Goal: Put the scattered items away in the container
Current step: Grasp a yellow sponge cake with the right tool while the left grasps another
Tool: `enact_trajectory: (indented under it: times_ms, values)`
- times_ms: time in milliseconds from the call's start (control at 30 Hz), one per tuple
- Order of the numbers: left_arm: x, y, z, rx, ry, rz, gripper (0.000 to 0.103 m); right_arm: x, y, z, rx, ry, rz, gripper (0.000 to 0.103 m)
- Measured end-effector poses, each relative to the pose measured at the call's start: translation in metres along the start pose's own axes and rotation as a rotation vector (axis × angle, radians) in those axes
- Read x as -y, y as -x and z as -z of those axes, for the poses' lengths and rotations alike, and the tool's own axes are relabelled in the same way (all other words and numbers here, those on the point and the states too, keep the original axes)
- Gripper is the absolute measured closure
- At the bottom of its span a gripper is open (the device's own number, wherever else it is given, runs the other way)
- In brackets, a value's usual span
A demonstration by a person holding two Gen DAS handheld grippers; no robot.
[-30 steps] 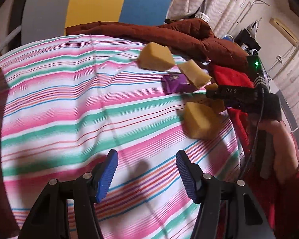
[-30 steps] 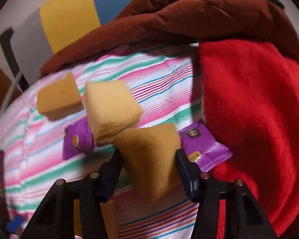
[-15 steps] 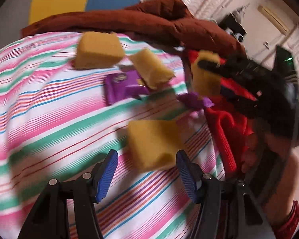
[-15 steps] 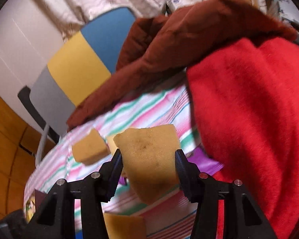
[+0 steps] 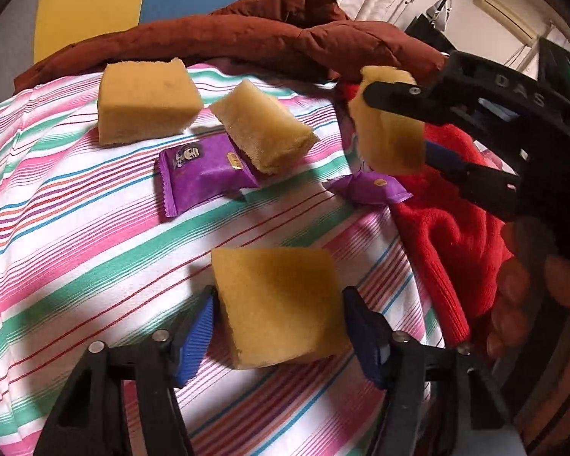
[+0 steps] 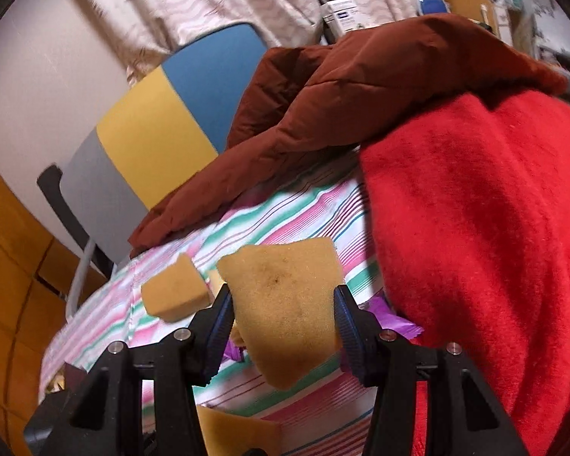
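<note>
So the yellow sponge block (image 5: pixel 281 304) nearest us sits flat on the striped cloth (image 5: pixel 76 228), right between the blue pads of our left gripper (image 5: pixel 279 326). The jaws have just been opening a bit more, and we can't tell for sure whether the pads actually touch the block, though they look just clear of its sides.

Our right gripper (image 6: pixel 283 317) is clamped on another sponge (image 6: pixel 285 304), held up off the cloth; from the left camera you can see it pinched there in the air over the red blanket (image 5: pixel 456 235).

Further back on the cloth we've got two more sponges: a big one (image 5: pixel 144 102) and a paler one (image 5: pixel 264 125) leaning on a purple snack packet (image 5: pixel 201 178). A second purple packet (image 5: pixel 372 190) lies at the blanket's edge. A brown quilted cover (image 5: pixel 266 38) is bunched up behind everything.
</note>
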State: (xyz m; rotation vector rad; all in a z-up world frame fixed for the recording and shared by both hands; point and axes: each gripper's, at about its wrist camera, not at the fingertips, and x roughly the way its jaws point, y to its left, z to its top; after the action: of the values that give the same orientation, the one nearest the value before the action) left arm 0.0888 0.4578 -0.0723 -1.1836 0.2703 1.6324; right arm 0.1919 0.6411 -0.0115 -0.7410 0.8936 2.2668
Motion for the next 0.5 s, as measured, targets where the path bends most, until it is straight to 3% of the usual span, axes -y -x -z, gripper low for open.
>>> enact_trajectory:
  times_ms: [167, 500]
  values:
    - [-0.011, 0.008, 0.008, 0.027, 0.037, 0.031, 0.052, -0.006, -0.005, 0.005, -0.017, 0.042, 0.0, 0.05]
    - [-0.04, 0.037, 0.03, 0.116, 0.111, -0.024, 0.053, -0.036, -0.007, 0.013, -0.014, 0.209, 0.076, 0.05]
